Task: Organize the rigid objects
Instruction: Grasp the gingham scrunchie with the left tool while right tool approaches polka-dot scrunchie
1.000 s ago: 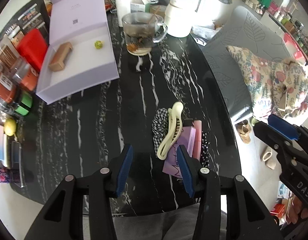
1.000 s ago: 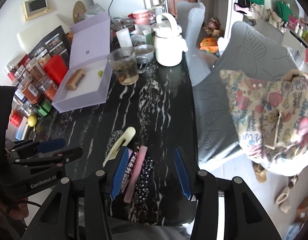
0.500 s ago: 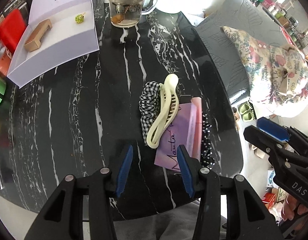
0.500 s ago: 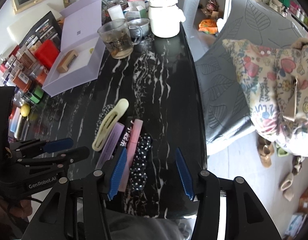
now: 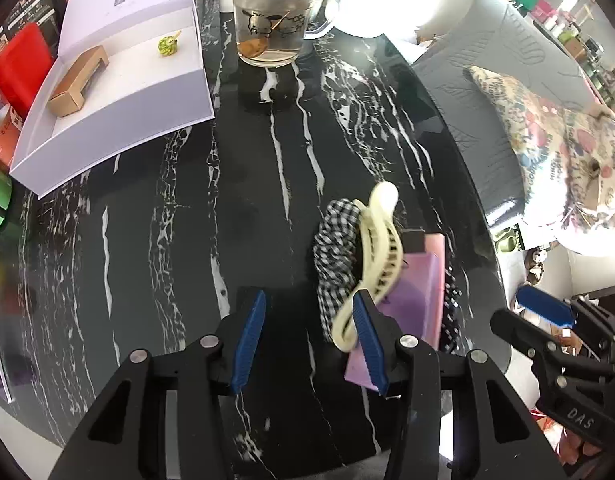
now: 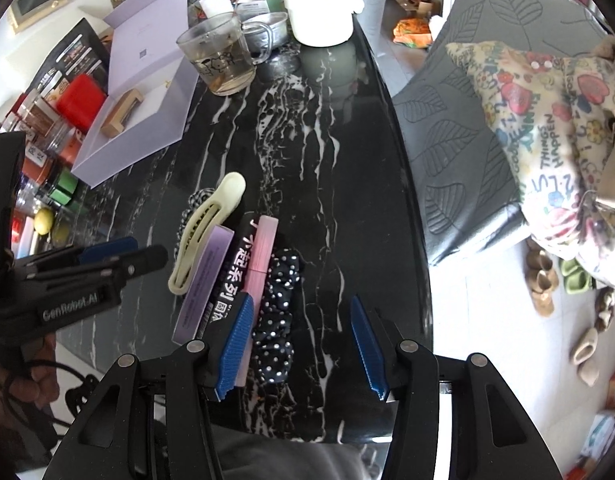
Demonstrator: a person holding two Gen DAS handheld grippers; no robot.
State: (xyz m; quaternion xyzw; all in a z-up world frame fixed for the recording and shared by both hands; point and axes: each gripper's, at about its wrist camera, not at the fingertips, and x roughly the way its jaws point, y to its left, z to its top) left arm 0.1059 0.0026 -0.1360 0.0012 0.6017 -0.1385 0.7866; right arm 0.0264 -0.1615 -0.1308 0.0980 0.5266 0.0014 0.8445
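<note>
The table (image 5: 155, 216) is showing black marble with white veins. The hair claw clip (image 5: 381, 256) is looking cream, one scrunchie (image 5: 335, 248) black-and-white checked, the other scrunchie (image 6: 277, 312) black with white dots, the open box (image 5: 119, 80) lilac.

Both hand-held grippers (image 5: 307, 344) (image 6: 299, 344) gape (side by side)

The left wrist view looks steeply down, close over the near end of the black white-veined marble tabletop (image 5: 267, 200), facing along its length toward the open lavender cardboard box (image 5: 119, 92). The right wrist view sits further right, facing the same way. Both share the cream plastic hair claw (image 5: 377, 256) (image 6: 205, 232), the clear glass mug (image 5: 273, 20) (image 6: 219, 56) and each other's rig.
</note>
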